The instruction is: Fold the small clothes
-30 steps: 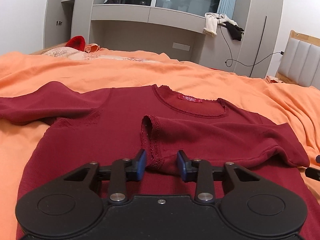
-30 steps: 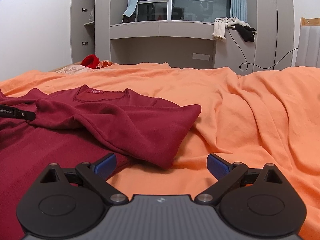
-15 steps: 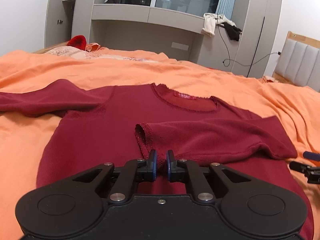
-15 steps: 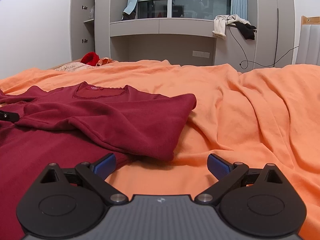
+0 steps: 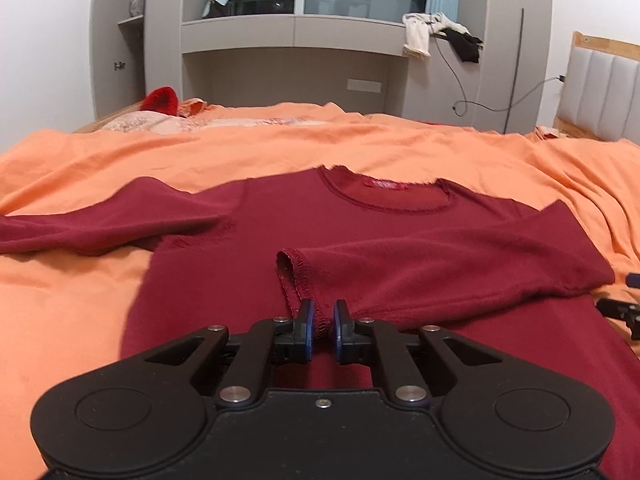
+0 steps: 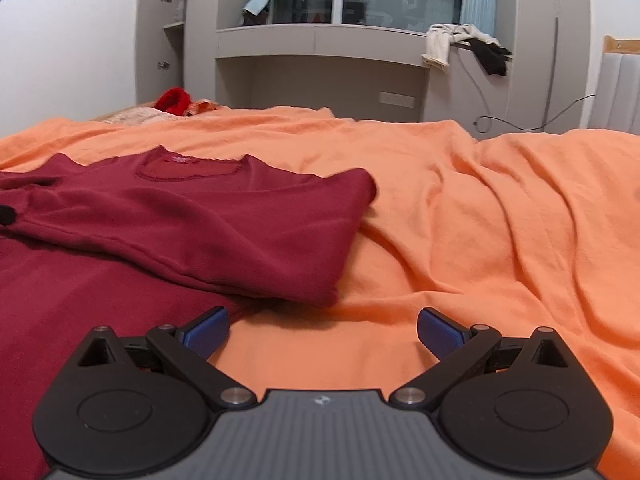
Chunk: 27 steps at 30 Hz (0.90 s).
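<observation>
Left hand-held gripper pinches the sleeve cuff at lower centre, right hand-held gripper gaping empty; the sleeve fold is under way, and next seems laying it flat across the shirt.

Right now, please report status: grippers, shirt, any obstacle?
Left gripper shut on sleeve cuff. Right gripper open, empty, over the orange sheet. Shirt flat, one sleeve folded across. Nothing in the way.

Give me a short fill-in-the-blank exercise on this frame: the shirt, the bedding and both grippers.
1. The dark red shirt lies on an ____ bedsheet.
2. The left gripper is shut on the sleeve's ____.
3. The right gripper is ____, with nothing between its fingers.
4. One sleeve is folded ____ the shirt's body.

Missing words: orange; cuff; open; over
</observation>
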Available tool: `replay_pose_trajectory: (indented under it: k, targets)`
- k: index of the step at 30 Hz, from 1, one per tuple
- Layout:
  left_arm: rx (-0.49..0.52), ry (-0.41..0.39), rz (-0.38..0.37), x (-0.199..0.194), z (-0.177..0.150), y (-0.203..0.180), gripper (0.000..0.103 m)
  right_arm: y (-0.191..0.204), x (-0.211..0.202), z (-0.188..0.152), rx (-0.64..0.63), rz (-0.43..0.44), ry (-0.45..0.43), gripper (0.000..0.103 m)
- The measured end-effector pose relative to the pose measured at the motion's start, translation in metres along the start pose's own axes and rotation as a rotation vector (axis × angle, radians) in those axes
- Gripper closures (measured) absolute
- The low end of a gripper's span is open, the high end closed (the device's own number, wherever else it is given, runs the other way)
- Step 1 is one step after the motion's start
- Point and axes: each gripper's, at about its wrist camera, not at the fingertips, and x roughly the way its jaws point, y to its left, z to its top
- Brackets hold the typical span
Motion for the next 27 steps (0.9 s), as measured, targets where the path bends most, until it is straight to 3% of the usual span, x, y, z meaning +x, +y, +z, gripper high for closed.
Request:
replay_pose_trajectory:
  k: [6, 8, 9, 10, 14, 17, 20, 21, 23, 24, 27]
  targets:
    - [-0.024, 0.009, 0.003, 0.002, 0.001, 0.004, 0.083, -0.005, 0.005, 0.002, 0.002, -0.053, 0.003, 0.01]
    - [-0.048, -0.023, 0.008, -0.001, 0.003, 0.004, 0.07, -0.004, 0.005, 0.003, -0.011, -0.061, -0.009, 0.013]
    - [-0.063, -0.032, 0.001, -0.002, 0.003, 0.005, 0.056, -0.002, 0.006, 0.004, -0.026, -0.066, -0.016, 0.016]
    - [-0.082, -0.045, -0.005, -0.002, 0.004, 0.005, 0.048, 0.001, 0.007, 0.005, -0.044, -0.072, -0.024, 0.019]
    - [-0.109, -0.067, 0.022, 0.008, 0.006, 0.001, 0.045, 0.012, 0.013, 0.007, -0.129, -0.09, -0.047, 0.027]
    - [-0.125, -0.028, 0.081, 0.023, 0.006, 0.001, 0.042, 0.016, 0.013, 0.007, -0.163, -0.106, -0.06, 0.039]
    - [-0.11, 0.032, 0.12, 0.035, 0.002, 0.001, 0.043, 0.009, 0.01, 0.008, -0.133, -0.125, -0.075, 0.062]
    - [-0.094, 0.033, 0.125, 0.035, 0.001, 0.0, 0.043, 0.005, 0.009, 0.008, -0.113, -0.124, -0.083, 0.077]
    - [-0.058, 0.033, 0.138, 0.033, 0.0, -0.005, 0.043, 0.0, 0.004, 0.007, -0.093, -0.107, -0.101, 0.086]
    - [-0.045, 0.033, 0.14, 0.032, -0.001, -0.006, 0.043, 0.0, 0.001, 0.007, -0.094, -0.113, -0.111, 0.095]
    - [-0.017, 0.03, 0.141, 0.029, -0.003, -0.009, 0.043, 0.001, -0.003, 0.006, -0.095, -0.113, -0.104, 0.096]
